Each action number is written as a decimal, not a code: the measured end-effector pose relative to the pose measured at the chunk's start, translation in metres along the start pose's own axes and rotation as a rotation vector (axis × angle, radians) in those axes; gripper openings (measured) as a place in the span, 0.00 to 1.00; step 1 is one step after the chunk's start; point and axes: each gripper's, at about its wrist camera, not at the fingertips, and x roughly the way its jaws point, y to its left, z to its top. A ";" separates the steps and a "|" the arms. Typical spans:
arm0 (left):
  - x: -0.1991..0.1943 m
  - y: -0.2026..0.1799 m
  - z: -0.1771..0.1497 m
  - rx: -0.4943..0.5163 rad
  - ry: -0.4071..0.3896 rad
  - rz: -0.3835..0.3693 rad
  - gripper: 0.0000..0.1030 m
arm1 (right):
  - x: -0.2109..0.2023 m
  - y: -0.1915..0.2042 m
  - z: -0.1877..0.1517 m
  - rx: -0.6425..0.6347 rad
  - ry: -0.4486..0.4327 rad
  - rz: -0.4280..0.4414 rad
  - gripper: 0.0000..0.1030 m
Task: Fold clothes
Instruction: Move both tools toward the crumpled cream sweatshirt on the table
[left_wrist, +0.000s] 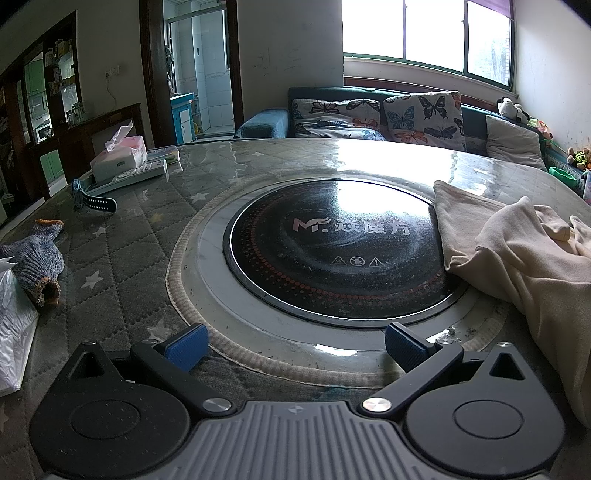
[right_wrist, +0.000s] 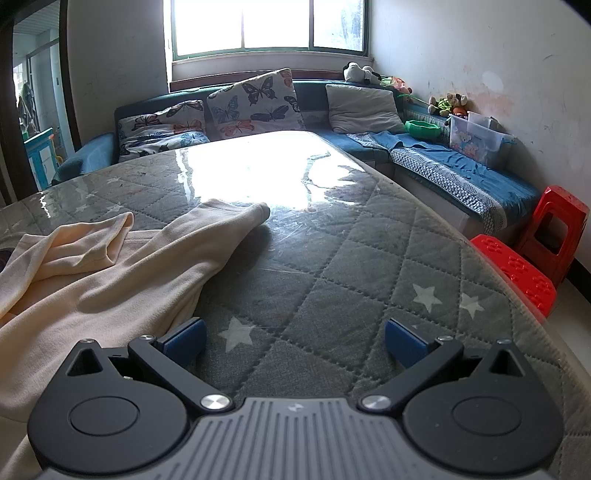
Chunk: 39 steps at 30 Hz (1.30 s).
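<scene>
The left gripper (left_wrist: 295, 345) is held wide apart above the near rim of the round black hotplate (left_wrist: 332, 251) set into the table (left_wrist: 122, 258); nothing is gripped between its blue pads (left_wrist: 186, 345). The right gripper (right_wrist: 295, 341) is likewise spread wide and empty over the quilted, star-printed table cover (right_wrist: 369, 266). The cream garment (left_wrist: 517, 251) is seen crumpled on the table to the right of the hotplate, one edge overlapping the black disc. In the right wrist view the same garment (right_wrist: 110, 266) lies left of the gripper, and its left pad (right_wrist: 186, 341) is seen just beside the cloth edge. A knitted glove (left_wrist: 37, 258) and a tissue box (left_wrist: 118, 157) are found at the table's left side.
</scene>
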 end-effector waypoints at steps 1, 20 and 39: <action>0.000 0.000 0.001 -0.002 0.004 0.002 1.00 | -0.002 -0.001 0.000 0.000 -0.001 0.005 1.00; -0.025 -0.033 0.001 0.032 0.034 -0.031 1.00 | -0.070 0.001 -0.011 -0.079 -0.032 0.086 1.00; -0.064 -0.065 -0.014 0.076 0.040 -0.080 1.00 | -0.109 0.025 -0.042 -0.137 -0.028 0.207 1.00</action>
